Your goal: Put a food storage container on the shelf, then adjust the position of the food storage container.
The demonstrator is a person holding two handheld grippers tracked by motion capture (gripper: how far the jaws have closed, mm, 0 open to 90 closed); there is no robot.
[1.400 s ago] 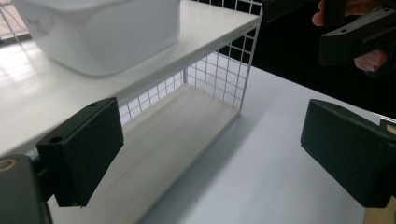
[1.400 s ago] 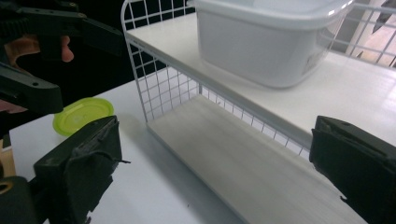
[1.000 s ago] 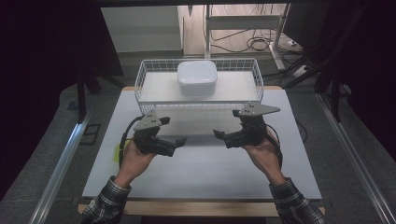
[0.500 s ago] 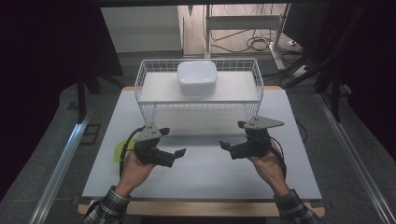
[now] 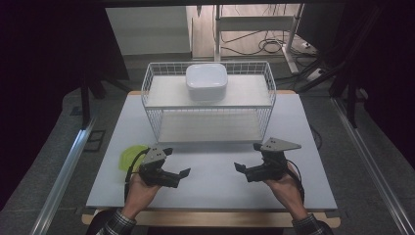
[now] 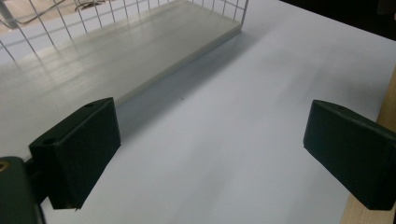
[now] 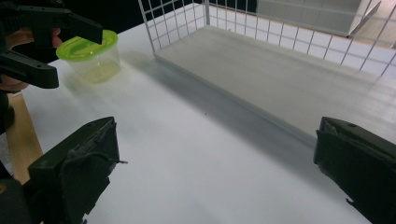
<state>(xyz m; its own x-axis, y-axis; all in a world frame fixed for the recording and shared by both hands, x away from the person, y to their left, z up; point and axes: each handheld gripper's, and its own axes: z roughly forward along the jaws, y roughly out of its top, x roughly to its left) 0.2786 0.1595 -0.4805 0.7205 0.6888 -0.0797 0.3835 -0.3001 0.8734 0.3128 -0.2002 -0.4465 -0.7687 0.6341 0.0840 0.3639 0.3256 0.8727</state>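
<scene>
Both of your grippers, the left gripper and the right gripper, hover low over the white table with jaws spread wide and nothing between them. The green-lidded container stands just beside your left gripper, near the table's left edge. You probably hold them apart to be ready for it; the white box sits on the wire rack.

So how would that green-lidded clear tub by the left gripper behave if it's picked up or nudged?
The tub looks like thin clear plastic with nothing visible inside, so probably light and apt to slide on the smooth white table. Its walls may flex under the jaws. It stands squat and upright, so tipping seems unlikely.
</scene>
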